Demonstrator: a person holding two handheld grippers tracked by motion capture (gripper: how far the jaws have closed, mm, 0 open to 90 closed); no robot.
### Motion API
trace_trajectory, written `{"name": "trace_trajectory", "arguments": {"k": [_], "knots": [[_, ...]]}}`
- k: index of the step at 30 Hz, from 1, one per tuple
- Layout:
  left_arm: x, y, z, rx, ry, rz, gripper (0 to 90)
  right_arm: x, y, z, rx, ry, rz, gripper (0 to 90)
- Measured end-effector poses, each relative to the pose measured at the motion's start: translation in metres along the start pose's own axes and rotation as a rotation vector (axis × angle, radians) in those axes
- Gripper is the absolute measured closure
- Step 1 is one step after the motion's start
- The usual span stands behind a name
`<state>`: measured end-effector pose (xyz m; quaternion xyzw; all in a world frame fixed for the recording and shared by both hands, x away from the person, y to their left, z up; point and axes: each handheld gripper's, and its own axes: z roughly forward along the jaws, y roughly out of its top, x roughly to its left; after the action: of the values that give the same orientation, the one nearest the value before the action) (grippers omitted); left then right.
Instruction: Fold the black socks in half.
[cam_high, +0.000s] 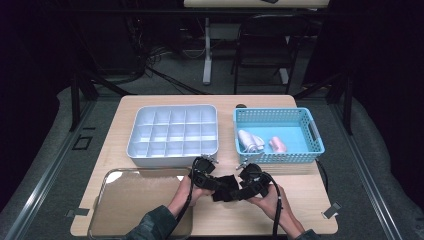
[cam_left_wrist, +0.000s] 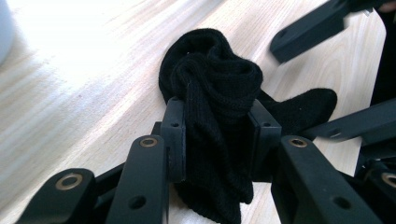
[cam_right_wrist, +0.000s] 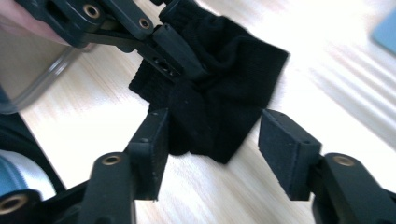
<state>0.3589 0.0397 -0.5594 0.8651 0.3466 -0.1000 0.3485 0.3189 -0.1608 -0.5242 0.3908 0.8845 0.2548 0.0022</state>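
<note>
A black sock (cam_high: 226, 189) lies bunched on the wooden table near its front edge, between my two grippers. My left gripper (cam_left_wrist: 218, 116) is shut on the black sock (cam_left_wrist: 219, 74), with a thick fold of knit squeezed between both pads. In the high view the left gripper (cam_high: 219, 184) reaches the sock from the left. My right gripper (cam_right_wrist: 212, 140) stands open around the near corner of the black sock (cam_right_wrist: 224, 93); its right pad is clear of the cloth. From the right side, the right gripper (cam_high: 241, 192) meets the sock in the high view.
A grey compartment tray (cam_high: 170, 161) sits behind the hands. To its right a blue basket (cam_high: 277, 157) holds a white rolled sock (cam_high: 248, 141) and a pink one (cam_high: 278, 145). A clear shallow tray (cam_high: 130, 200) lies at the front left.
</note>
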Motion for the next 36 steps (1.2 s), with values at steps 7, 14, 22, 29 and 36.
{"name": "trace_trajectory", "arguments": {"k": [7,14,22,29,36], "knots": [[-0.004,-0.001,-0.011,-0.038,0.049,0.026,66.6,-0.014,-0.008,-0.015,-0.039,-0.03,0.037,25.4],[-0.009,-0.001,-0.02,-0.054,0.085,0.074,66.4,-0.026,-0.013,-0.022,-0.046,-0.059,0.063,16.4],[-0.012,-0.003,-0.032,-0.087,0.127,0.104,66.3,-0.041,-0.028,-0.027,-0.039,-0.08,0.089,15.0],[-0.016,-0.006,-0.042,-0.108,0.146,0.118,66.3,-0.047,-0.031,-0.028,-0.048,-0.081,0.105,15.1],[-0.02,-0.009,-0.054,-0.127,0.164,0.132,66.2,-0.049,-0.028,-0.029,-0.063,-0.087,0.112,14.9]]}}
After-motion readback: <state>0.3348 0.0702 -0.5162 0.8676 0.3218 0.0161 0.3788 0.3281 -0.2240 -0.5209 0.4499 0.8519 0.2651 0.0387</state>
